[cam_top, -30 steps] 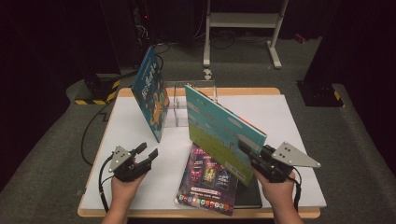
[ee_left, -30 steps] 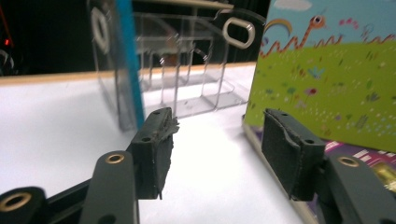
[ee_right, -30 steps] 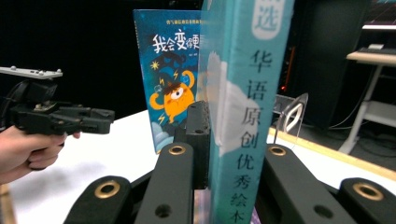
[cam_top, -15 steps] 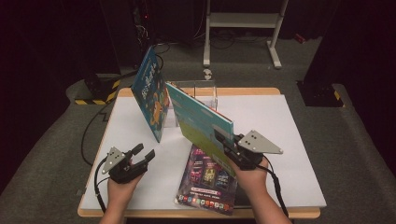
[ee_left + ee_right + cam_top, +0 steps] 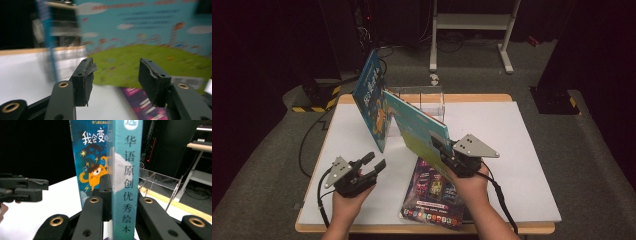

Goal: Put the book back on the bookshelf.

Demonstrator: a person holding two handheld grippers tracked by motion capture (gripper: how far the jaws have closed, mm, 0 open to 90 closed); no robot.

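Right gripper [image 5: 443, 150] clamped teal book [image 5: 414, 131] by spine; left gripper [image 5: 374, 164] at 8 o'clock of book, jaws apart, just narrowing, nothing between.

A dark blue picture book [image 5: 371, 97] with an orange one-eyed monster on its cover is standing tilted at the left end of a clear acrylic rack [image 5: 424, 98] near the counter's [image 5: 512, 150] far edge. A purple magazine [image 5: 432, 197] is lying flat near the front edge. A white metal stand [image 5: 472, 25] is standing on the grey carpet [image 5: 592, 150] beyond.
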